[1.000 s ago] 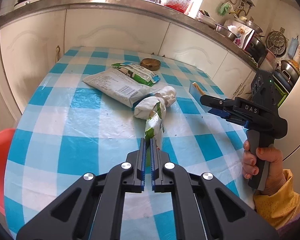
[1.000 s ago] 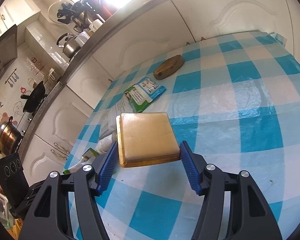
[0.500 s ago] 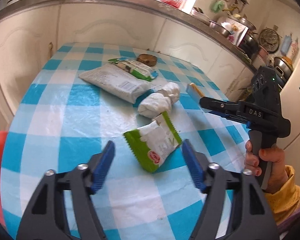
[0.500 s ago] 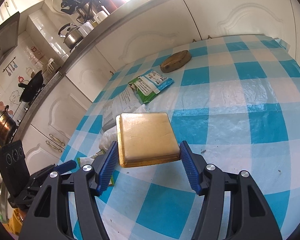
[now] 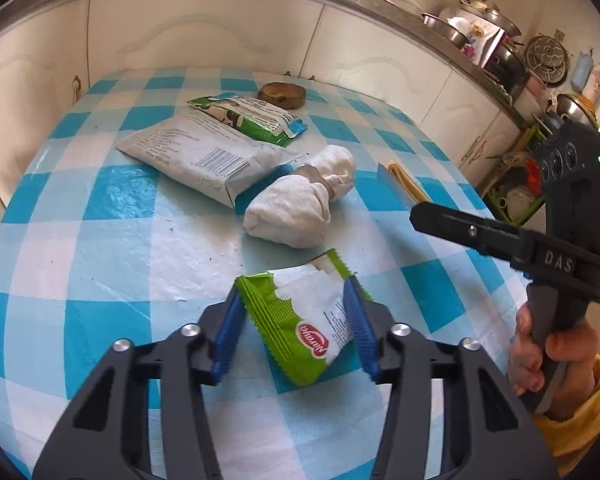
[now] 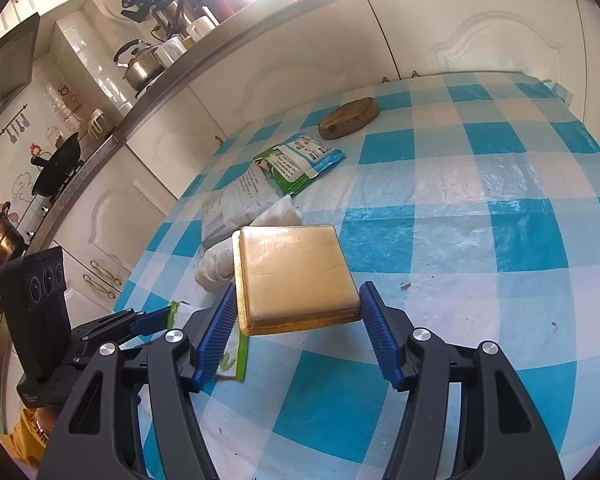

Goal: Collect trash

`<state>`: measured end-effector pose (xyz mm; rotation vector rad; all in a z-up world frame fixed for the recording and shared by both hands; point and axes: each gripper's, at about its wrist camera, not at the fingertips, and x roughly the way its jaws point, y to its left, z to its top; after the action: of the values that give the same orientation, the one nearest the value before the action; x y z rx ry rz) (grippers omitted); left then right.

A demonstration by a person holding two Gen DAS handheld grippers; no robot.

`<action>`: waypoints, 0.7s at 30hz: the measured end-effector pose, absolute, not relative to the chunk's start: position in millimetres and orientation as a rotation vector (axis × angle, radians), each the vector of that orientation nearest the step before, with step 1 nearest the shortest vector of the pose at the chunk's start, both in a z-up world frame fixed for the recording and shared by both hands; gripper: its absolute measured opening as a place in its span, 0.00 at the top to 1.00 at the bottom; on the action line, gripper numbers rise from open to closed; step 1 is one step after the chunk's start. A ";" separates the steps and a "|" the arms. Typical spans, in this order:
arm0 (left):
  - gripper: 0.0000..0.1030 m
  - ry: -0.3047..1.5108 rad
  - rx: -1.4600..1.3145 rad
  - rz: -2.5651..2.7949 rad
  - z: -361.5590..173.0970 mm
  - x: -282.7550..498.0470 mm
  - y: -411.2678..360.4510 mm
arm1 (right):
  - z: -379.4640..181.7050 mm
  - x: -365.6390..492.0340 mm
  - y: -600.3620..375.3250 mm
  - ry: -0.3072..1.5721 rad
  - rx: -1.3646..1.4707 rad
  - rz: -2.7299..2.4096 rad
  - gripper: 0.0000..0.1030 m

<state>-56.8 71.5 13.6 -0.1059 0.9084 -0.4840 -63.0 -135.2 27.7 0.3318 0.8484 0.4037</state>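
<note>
Bottom center of left view, our left hand-held gripper (image 5: 296, 328) straddles the green snack wrapper (image 5: 304, 316), open; right hand-held gripper (image 6: 296, 324) grips a golden tray (image 6: 294, 276).

Both wrist views look closely along their jaws, sharing the checkered table (image 5: 112, 240).

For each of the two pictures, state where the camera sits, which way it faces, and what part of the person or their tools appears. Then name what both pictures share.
Left wrist view: sits on the left gripper, faces across the checked table toward the cabinets; its open fingers flank a green wrapper; the person's right hand shows.
Right wrist view: sits on the right gripper, which holds a tan tray; faces the stove-side counter.
Shared: table, wrapper, white cloth bundle, both grippers.
</note>
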 end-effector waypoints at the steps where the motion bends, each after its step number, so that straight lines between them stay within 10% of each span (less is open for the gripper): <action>1: 0.60 0.912 -0.121 -0.488 13.3 -56.4 72.2 | 27.9 -63.9 -133.8 0.850 0.326 0.403 0.39; 21: 0.80 0.815 -0.333 -0.415 36.2 -92.1 164.0 | 41.5 -83.4 -76.1 0.858 0.235 0.486 0.39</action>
<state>-92.1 164.0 36.2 -0.3326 0.8149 -0.4150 -83.4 -76.1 41.5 0.2353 0.8583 0.4861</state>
